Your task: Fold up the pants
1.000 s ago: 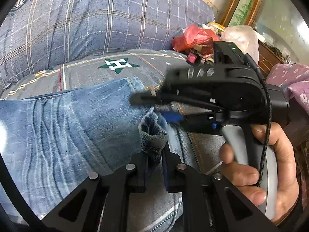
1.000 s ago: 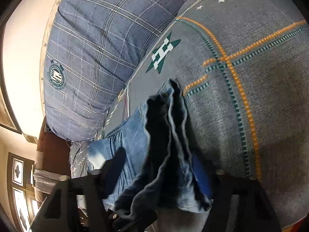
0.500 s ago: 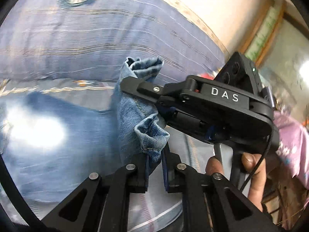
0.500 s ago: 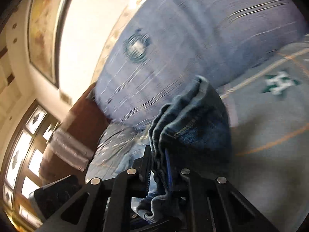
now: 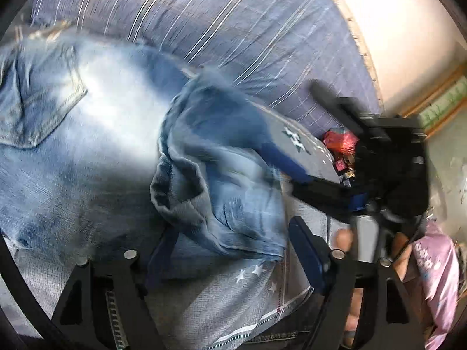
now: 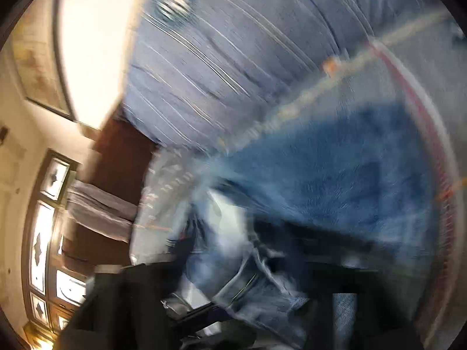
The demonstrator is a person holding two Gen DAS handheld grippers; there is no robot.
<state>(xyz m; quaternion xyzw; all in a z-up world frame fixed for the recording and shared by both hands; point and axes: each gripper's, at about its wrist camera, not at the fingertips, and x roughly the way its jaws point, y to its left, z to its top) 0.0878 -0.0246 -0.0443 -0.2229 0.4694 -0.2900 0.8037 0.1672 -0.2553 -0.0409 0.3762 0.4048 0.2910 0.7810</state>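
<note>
Faded blue jeans [image 5: 76,134] lie spread on the bed, back pocket at upper left. The leg end [image 5: 216,180] lies folded over them, its hem bunched between my left gripper's open jaws [image 5: 230,250], which stand wide apart and hold nothing. My right gripper [image 5: 294,157] shows at right in the left wrist view, its blue-padded fingers [image 5: 280,157] open beside the folded leg. The right wrist view is heavily blurred: blue denim [image 6: 335,186] fills the centre and its own fingers [image 6: 306,242] appear only as dark smears.
A large blue plaid pillow [image 5: 233,29] lies behind the jeans. The grey patterned bedsheet [image 5: 233,300] shows in front. Red bags and clutter [image 5: 341,143] sit at the bed's far right. A pink quilt [image 5: 437,277] is at the right edge.
Both grippers carried the leg end over onto the upper jeans and opened. The cloth, pinched in both half a second ago, now lies loose.
</note>
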